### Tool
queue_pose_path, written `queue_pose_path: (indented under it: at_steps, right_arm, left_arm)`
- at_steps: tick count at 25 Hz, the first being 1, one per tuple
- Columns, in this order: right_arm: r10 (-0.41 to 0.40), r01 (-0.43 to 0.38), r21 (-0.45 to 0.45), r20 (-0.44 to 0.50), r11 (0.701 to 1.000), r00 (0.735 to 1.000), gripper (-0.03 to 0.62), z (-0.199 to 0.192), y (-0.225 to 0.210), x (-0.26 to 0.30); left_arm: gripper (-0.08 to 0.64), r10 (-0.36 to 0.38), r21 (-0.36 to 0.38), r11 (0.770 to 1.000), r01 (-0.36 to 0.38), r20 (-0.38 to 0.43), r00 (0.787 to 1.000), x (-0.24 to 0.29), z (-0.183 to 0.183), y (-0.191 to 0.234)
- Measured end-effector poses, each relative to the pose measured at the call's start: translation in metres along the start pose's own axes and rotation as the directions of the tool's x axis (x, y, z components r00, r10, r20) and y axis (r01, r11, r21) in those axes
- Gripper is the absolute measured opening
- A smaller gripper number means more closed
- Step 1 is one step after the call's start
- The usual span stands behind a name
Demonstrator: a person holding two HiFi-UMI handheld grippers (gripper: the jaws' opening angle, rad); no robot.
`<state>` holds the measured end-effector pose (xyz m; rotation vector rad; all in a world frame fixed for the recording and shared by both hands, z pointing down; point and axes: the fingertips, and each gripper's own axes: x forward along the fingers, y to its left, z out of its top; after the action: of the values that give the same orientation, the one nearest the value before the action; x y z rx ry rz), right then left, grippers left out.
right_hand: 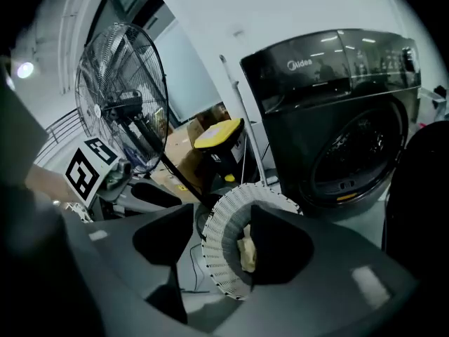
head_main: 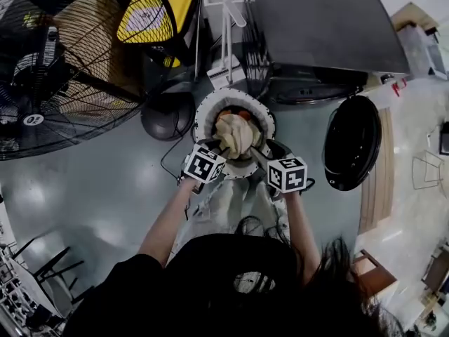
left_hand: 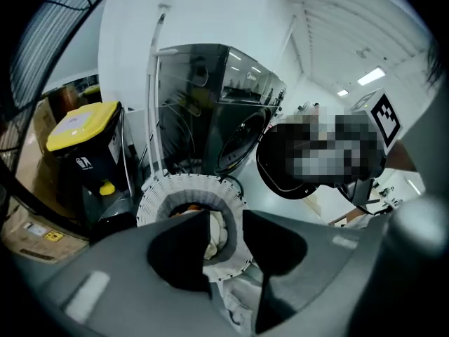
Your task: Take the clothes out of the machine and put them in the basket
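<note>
The floor (head_main: 105,181) under you is smooth grey and glossy enough to throw back the ceiling lights. The basket (head_main: 201,118) looks like matt white plastic, its wall ribbed with fine slats. The clothes (head_main: 235,133) in it are soft, creased cream cloth. The washing machine (right_hand: 337,111) is dark and glossy, mirroring the lamps, and its door (head_main: 352,142) is shiny black. Your left gripper (left_hand: 224,223) and right gripper (right_hand: 223,220) have matt grey plastic jaws. The fan (head_main: 49,69) has a black wire-metal guard. The bin (head_main: 151,12) has a yellow plastic lid.
</note>
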<state>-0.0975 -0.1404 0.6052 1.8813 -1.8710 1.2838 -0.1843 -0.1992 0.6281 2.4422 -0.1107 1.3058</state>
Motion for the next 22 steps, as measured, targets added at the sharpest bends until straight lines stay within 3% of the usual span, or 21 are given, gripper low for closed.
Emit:
queue_pose_path:
  at_steps: [14, 22]
  right_arm:
    - [-0.028, 0.019, 0.043, 0.231, 0.999, 0.973, 0.199, 0.054, 0.028, -0.104]
    - [-0.016, 0.01, 0.021, 0.32, 1.0, 0.947, 0.149, 0.066, 0.031, -0.168]
  left_arm:
    - [0.133, -0.068, 0.041, 0.997, 0.061, 0.173, 0.983, -0.055, 0.052, -0.049]
    - [0.132, -0.11, 0.053, 0.994, 0.098, 0.302, 0.947, -0.088, 0.089, -0.113]
